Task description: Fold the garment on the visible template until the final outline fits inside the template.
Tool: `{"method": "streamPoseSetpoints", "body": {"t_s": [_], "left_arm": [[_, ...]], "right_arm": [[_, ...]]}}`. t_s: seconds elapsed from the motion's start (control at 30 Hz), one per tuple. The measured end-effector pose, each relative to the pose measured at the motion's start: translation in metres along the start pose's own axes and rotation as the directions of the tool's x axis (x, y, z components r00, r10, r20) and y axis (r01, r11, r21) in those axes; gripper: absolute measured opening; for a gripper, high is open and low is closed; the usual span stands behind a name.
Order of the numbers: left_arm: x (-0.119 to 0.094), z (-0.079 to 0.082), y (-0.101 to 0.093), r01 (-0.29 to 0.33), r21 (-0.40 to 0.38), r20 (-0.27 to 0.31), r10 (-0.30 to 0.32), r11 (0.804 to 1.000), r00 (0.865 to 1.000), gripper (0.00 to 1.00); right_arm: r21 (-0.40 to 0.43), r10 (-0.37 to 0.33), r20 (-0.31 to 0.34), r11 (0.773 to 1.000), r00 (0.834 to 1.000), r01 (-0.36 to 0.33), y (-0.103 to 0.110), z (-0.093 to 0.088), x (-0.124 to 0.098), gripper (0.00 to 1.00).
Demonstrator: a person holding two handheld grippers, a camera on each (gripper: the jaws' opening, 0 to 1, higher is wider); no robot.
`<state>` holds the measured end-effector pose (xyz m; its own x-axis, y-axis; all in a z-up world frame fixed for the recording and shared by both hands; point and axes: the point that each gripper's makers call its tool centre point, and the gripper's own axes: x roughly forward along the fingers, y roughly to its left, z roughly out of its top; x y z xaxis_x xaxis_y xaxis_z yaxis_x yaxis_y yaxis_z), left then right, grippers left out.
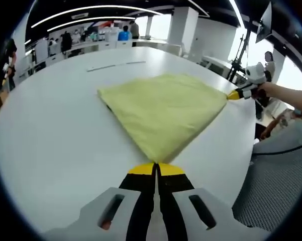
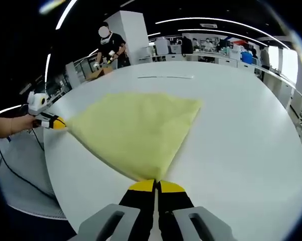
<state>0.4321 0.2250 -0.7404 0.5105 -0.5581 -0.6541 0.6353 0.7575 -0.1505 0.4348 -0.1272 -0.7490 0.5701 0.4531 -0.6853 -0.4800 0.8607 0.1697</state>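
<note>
White table (image 1: pixel 50 125) holds the yellow garment (image 1: pixel 163 108) spread flat, with the left gripper (image 1: pixel 156 168) and right gripper (image 2: pixel 156 185) each pinched tight on a near corner, so the fold is starting and both corners probably need lifting together next.

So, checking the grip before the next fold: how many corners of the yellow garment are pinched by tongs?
2: the left tongs shut on the yellow garment at one near corner, the right tongs on another; its far corners lie free on the white table.
</note>
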Motion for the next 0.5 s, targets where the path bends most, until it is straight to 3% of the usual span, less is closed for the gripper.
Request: {"method": "streamPoseSetpoints", "body": {"t_s": [0.5], "left_arm": [[-0.0016,-0.0042,-0.0033,-0.013,0.008,-0.001,0.013,1.000,1.000,0.00]], "right_arm": [[0.013,-0.002,0.001,1.000,1.000,0.002,0.0020,-0.0047,-0.0036,0.00]]}}
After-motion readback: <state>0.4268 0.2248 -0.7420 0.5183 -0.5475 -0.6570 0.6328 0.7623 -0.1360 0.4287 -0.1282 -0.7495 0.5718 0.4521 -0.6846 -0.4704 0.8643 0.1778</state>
